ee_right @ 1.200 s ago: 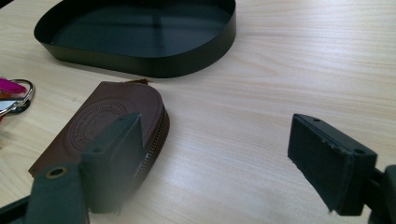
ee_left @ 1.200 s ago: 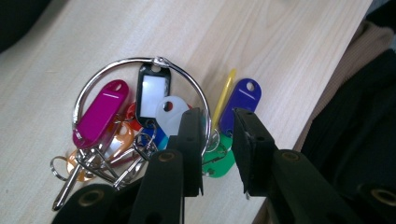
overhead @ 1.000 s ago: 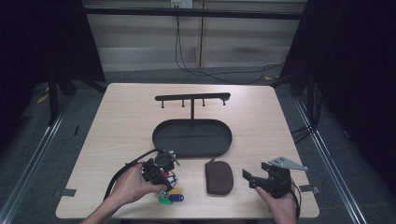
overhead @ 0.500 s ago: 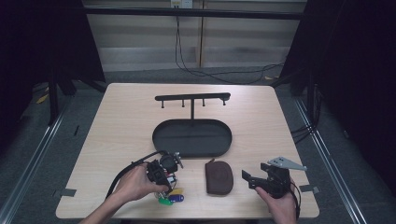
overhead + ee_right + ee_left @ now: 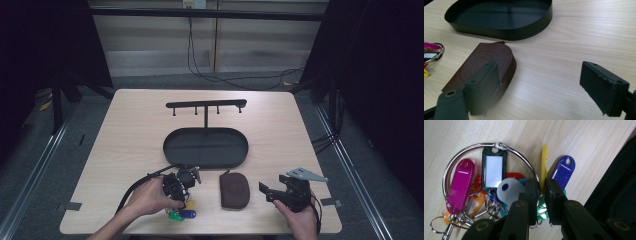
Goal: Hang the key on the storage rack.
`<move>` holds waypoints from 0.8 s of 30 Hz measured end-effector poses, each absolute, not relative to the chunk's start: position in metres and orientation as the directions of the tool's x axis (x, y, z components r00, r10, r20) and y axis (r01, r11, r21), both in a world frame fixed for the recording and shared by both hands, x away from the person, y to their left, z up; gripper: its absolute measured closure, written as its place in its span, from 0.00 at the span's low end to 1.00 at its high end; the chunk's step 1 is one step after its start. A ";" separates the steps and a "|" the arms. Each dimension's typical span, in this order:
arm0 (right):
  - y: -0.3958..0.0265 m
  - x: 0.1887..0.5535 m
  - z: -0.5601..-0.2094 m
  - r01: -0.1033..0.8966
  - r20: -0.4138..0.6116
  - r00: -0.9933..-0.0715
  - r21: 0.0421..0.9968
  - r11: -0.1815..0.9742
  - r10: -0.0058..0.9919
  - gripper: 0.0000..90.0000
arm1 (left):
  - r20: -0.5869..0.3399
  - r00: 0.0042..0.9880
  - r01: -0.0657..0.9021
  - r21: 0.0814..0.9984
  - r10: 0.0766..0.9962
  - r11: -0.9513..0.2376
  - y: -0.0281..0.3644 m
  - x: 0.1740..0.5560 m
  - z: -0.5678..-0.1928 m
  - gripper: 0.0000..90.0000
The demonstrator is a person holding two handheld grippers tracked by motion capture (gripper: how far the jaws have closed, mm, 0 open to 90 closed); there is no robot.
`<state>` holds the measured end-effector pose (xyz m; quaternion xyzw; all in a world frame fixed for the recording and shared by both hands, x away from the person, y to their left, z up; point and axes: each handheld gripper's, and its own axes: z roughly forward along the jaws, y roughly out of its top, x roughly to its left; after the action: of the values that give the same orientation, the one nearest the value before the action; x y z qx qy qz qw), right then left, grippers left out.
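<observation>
The left gripper (image 5: 541,195) had just closed on the key ring (image 5: 491,173) at six o'clock of the tray (image 5: 205,148), ready to lift; the right gripper (image 5: 544,90) waited wide open, empty.

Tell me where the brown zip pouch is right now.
In the high view the brown zip pouch lies at the table's near edge, just below the black oval tray, between the left gripper and the right gripper.
</observation>
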<state>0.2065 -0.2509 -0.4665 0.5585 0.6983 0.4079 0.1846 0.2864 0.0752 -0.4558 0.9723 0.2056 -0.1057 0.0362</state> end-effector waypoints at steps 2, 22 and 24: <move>-0.251 0.206 -0.466 0.629 0.195 -0.308 0.776 0.045 0.931 0.18 | -0.217 0.890 0.416 0.028 0.401 -0.909 0.074 0.287 -0.456 0.93; -0.252 0.207 -0.466 0.629 0.197 -0.302 0.776 0.040 0.933 0.18 | -0.207 0.880 0.446 0.054 0.427 -0.893 0.079 0.292 -0.438 0.93; -0.252 0.207 -0.466 0.630 0.198 -0.301 0.775 0.039 0.933 0.18 | -0.200 0.888 0.432 0.060 0.414 -0.900 0.080 0.293 -0.435 0.93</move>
<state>0.2068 -0.2524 -0.4665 0.5612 0.6963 0.4070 0.1858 0.2927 0.0799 -0.4355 0.9703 0.2180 -0.0913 0.0514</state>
